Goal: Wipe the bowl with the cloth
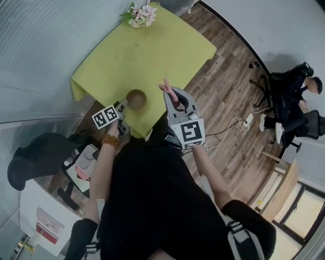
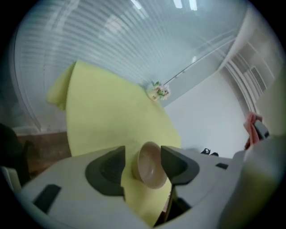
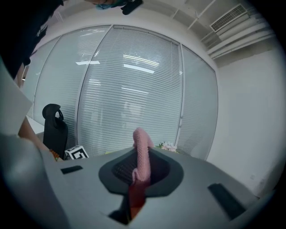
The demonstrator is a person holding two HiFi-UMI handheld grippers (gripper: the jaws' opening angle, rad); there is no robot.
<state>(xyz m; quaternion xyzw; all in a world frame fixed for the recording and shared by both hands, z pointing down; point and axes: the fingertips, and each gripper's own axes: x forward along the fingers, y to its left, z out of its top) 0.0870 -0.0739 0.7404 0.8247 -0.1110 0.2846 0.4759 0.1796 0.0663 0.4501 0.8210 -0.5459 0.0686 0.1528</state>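
Right gripper (image 3: 142,167) pinches one cloth (image 3: 142,145); left gripper (image 2: 142,164) seemingly straddles one bowl (image 2: 152,169)

A table (image 1: 152,56) stood on a wood-plank floor (image 1: 223,96), covered by a yellow-green tablecloth (image 1: 81,84) whose corners hung over the edges. A brown bowl (image 1: 136,98) sat on it near the near edge. A bunch of flowers (image 1: 141,14) sat at the far corner, well apart.
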